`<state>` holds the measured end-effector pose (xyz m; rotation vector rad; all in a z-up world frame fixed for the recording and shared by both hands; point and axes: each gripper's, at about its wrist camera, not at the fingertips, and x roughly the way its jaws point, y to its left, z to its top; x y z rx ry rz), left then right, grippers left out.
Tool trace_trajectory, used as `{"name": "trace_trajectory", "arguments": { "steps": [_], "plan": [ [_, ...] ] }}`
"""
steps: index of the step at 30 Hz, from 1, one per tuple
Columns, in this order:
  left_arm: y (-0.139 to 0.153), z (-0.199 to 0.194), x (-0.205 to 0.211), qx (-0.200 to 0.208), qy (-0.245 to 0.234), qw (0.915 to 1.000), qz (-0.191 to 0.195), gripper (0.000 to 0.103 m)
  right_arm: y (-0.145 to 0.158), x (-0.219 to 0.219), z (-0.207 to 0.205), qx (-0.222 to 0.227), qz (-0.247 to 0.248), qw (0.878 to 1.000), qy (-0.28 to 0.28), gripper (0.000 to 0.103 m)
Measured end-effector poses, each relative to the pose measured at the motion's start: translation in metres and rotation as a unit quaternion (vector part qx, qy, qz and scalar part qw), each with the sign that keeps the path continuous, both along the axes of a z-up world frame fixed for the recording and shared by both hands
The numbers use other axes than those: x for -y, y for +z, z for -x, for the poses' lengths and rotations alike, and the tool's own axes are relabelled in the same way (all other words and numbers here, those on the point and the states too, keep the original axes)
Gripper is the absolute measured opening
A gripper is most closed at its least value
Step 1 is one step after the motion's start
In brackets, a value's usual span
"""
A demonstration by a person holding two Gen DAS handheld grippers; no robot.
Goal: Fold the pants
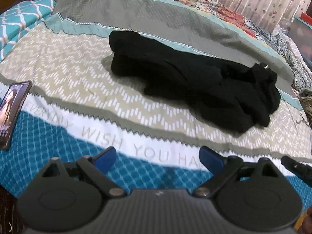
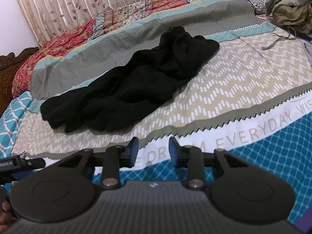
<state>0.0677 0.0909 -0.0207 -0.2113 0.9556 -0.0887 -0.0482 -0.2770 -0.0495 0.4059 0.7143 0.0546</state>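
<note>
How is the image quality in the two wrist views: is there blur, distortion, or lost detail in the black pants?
Left wrist view: strong fisheye bending of the bedspread, dark corners, slight smear on the printed letters, and the black pants are nearly featureless. Right wrist view: same curved distortion, but the pants show some folds; the lettering reads sharper; soft, even light, no glare.

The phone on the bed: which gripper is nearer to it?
Left. The left gripper hovers to the right of the phone; the right gripper is further right, beyond the left one.
</note>
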Motion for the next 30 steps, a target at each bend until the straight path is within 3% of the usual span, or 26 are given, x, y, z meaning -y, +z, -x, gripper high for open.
{"name": "trace_trajectory", "arguments": {
  "steps": [7, 10, 12, 14, 15, 16, 18, 21, 22, 23, 25, 27, 29, 30],
  "plan": [
    [-0.001, -0.054, -0.005, 0.012, 0.011, 0.9993, 0.034, 0.097, -0.009, 0.021, -0.037, -0.011, -0.032, 0.999, -0.002, 0.039],
    [-0.004, -0.081, -0.003, 0.014, 0.003, 0.9977, 0.067, 0.102, -0.016, 0.032, -0.055, -0.019, -0.054, 0.998, -0.010, 0.049],
    [-0.009, -0.102, 0.001, 0.010, -0.005, 0.9970, 0.077, 0.098, -0.019, 0.040, -0.068, -0.021, -0.071, 0.997, -0.017, 0.052],
    [-0.014, -0.123, 0.005, 0.008, -0.013, 0.9965, 0.082, 0.074, -0.022, 0.043, -0.082, -0.022, -0.077, 0.997, -0.021, 0.056],
    [-0.017, -0.133, 0.006, 0.003, -0.021, 0.9959, 0.088, 0.050, -0.023, 0.044, -0.086, -0.022, -0.078, 0.996, -0.022, 0.057],
    [-0.020, -0.144, 0.006, -0.007, -0.029, 0.9941, 0.105, 0.034, -0.024, 0.046, -0.094, -0.022, -0.079, 0.996, -0.024, 0.057],
    [-0.019, -0.161, 0.001, -0.016, -0.020, 0.9903, 0.136, 0.018, -0.026, 0.048, -0.105, -0.024, -0.085, 0.996, -0.023, 0.057],
    [0.003, -0.184, -0.006, 0.024, -0.005, 0.9898, 0.141, 0.008, -0.034, 0.048, -0.129, -0.038, -0.086, 0.995, -0.019, 0.053],
    [0.012, -0.191, -0.009, 0.042, 0.006, 0.9891, 0.141, 0.008, -0.036, 0.047, -0.134, -0.043, -0.091, 0.995, -0.012, 0.043],
    [0.021, -0.198, -0.013, 0.060, 0.018, 0.9874, 0.145, 0.008, -0.038, 0.044, -0.140, -0.046, -0.103, 0.994, 0.000, 0.007],
    [0.036, -0.209, -0.023, 0.084, 0.051, 0.9827, 0.157, 0.009, -0.029, 0.042, -0.140, -0.022, -0.107, 0.994, -0.005, 0.006],
    [0.045, -0.209, -0.033, 0.111, 0.078, 0.9764, 0.168, 0.015, -0.001, 0.045, -0.132, 0.058, -0.085, 0.995, -0.020, 0.006],
    [0.048, -0.202, -0.040, 0.137, 0.092, 0.9726, 0.164, 0.039, 0.020, 0.054, -0.126, 0.106, -0.074, 0.991, -0.035, 0.006],
    [0.048, -0.198, -0.043, 0.139, 0.097, 0.9729, 0.158, 0.059, 0.025, 0.059, -0.124, 0.116, -0.070, 0.990, -0.043, 0.006]
  ]
}}
